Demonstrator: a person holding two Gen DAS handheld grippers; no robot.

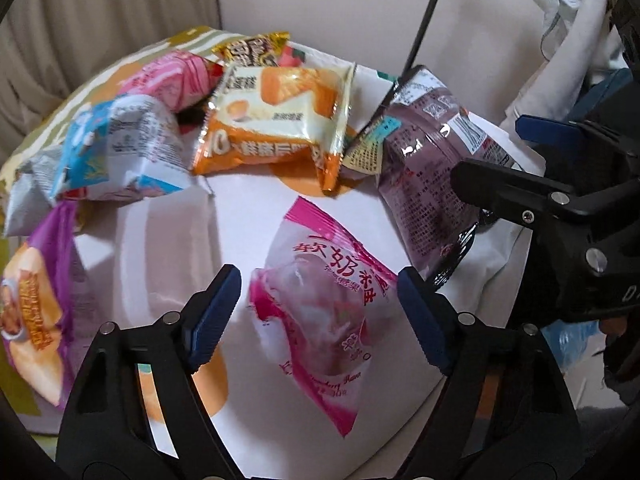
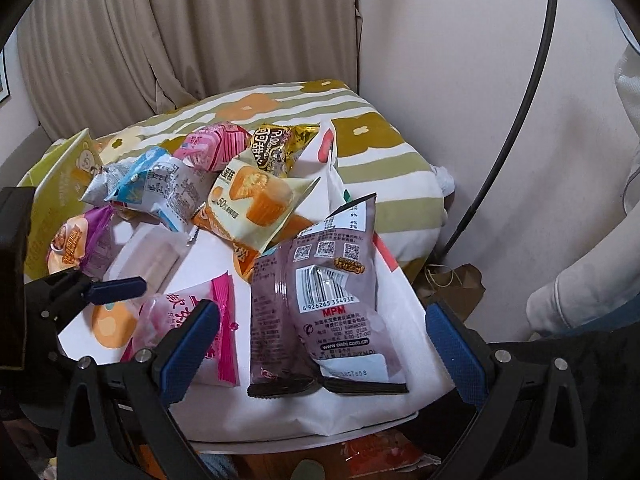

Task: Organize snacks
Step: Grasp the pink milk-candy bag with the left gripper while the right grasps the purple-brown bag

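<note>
Several snack packets lie on a white sheet [image 1: 248, 216]. My left gripper [image 1: 320, 304] is open, its blue pads on either side of a pink-and-white candy packet [image 1: 324, 312], above it. My right gripper [image 2: 324, 344] is open over a purple packet [image 2: 320, 312] with a barcode; it shows in the left wrist view [image 1: 428, 184] too. The right gripper also shows in the left wrist view [image 1: 520, 152], and the left gripper in the right wrist view [image 2: 120, 288]. An orange cake packet [image 1: 276, 120], a blue-and-silver packet [image 1: 120, 148] and a pink packet [image 1: 176, 80] are piled behind.
A gold chocolate packet [image 2: 276, 148] and a purple-orange packet [image 2: 76, 244] lie in the pile. A clear plastic tray [image 2: 148, 260] sits beside it. A green-striped flowered cloth [image 2: 372, 172] covers the surface behind. A black cable [image 2: 516, 120] runs along the wall. Curtains [image 2: 160, 40] hang at the back.
</note>
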